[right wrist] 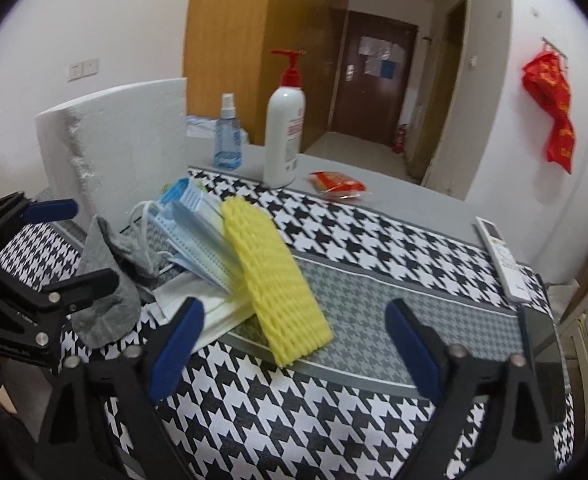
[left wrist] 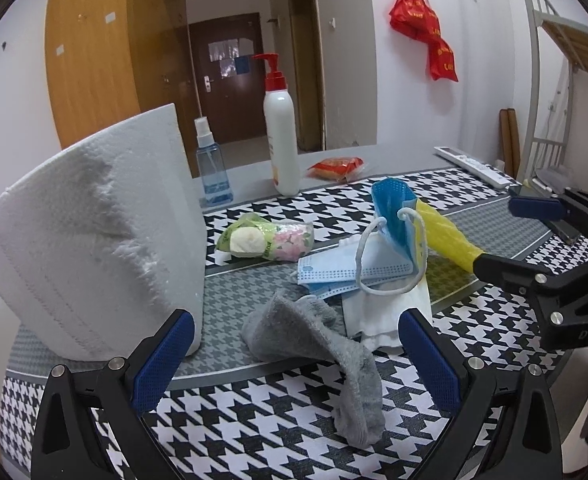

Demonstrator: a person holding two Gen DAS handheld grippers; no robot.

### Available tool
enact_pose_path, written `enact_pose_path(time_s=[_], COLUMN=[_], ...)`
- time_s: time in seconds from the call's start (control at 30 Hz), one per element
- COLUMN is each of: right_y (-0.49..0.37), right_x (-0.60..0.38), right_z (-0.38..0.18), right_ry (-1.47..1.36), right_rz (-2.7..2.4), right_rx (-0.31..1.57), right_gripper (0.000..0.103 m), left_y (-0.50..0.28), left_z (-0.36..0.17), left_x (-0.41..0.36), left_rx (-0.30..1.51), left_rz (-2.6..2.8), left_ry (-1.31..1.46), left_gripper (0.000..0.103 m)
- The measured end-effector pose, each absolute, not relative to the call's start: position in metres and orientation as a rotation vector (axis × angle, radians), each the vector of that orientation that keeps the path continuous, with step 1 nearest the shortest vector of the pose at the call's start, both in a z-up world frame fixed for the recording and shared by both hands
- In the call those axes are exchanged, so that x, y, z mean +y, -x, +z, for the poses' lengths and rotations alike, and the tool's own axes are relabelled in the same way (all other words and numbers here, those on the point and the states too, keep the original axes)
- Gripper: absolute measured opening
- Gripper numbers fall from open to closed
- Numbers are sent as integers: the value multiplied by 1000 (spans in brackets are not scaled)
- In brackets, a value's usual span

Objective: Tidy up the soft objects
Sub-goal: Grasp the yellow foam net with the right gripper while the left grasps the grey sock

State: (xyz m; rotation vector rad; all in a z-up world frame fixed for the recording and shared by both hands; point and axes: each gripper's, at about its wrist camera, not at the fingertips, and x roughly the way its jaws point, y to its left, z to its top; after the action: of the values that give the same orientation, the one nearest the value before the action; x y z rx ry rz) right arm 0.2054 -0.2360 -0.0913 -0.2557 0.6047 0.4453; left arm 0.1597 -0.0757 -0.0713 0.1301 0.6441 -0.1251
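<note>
My right tool (right wrist: 294, 344) gapes wide and empty at the yellow foam-net sleeve (right wrist: 274, 280), long axis slanting from near-right up onto the blue face masks (right wrist: 198, 240).

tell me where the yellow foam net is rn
In the right wrist view the yellow foam net lies centre on the houndstooth cloth, leaning on the face masks to its left.

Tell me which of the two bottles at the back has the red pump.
The tall white bottle; the shorter clear blue spray bottle to its left has a white nozzle.

Grey sock (left wrist: 317, 360), yellow foam net (right wrist: 274, 280), houndstooth cloth (right wrist: 333, 420), seemingly black-and-white
</note>
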Motion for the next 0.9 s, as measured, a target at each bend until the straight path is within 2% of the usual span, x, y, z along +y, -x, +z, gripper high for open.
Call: enact_pose_path(time_s=[0.13, 0.2, 0.4, 0.5, 0.63, 0.67, 0.73, 0.9], right_y=[-216, -220, -231, -238, -243, -245, -248, -252], right_x=[-231, -230, -229, -226, -223, -223, -224, -226], right_z=[-97, -100, -105, -109, -115, -115, -116, -117], right_ry=[290, 295, 310, 309, 308, 306, 298, 271], right_rz=[451, 448, 472, 497, 504, 506, 511, 517], right_rx=[644, 655, 680, 705, 733, 735, 738, 753], right_gripper=[69, 64, 62, 54, 49, 48, 40, 33], left_y=[-163, -165, -169, -171, -172, -174, -175, -178], left_z=[-72, -74, -79, -80, -81, -81, -82, -85], left_x=[-76, -75, -72, -73, -75, -75, -75, -74], left_rx=[641, 649, 665, 675, 682, 683, 691, 720], left_rz=[-126, -132, -127, -147, -168, -173, -178, -183], left_ry=[-120, -111, -94, -92, -92, -91, -90, -78], left_gripper=[102, 102, 102, 102, 100, 96, 86, 62])
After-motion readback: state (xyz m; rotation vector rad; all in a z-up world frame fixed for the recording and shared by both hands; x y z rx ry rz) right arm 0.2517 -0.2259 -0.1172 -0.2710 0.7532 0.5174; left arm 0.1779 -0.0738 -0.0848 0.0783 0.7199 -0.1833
